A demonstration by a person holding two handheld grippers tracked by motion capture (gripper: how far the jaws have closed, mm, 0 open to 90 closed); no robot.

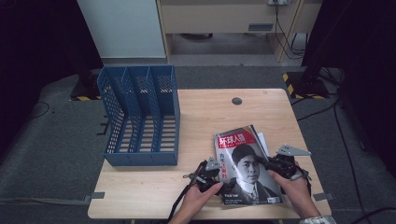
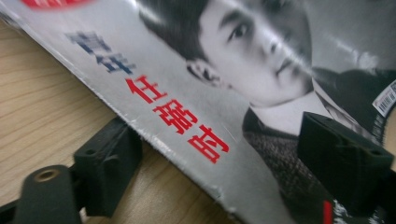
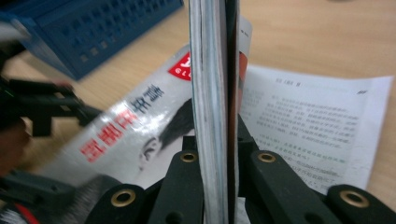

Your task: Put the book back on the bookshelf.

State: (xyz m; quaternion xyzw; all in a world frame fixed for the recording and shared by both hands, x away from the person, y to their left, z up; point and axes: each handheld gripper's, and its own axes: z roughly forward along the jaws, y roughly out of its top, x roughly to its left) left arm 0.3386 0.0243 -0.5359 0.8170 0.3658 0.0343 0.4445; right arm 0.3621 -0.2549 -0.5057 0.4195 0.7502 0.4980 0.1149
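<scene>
Magazine on a wooden table, with two grippers at it.

One magazine lies near the front right of the table, with one white printed sheet under it. One blue file rack with three slots stands well apart on the left. The right gripper is closed on the magazine's right edge. The left gripper is open, one jaw under the left edge and one jaw on top of the cover.

The file rack stands at the worktop's left edge; the magazine lies near its front-right corner.
</scene>
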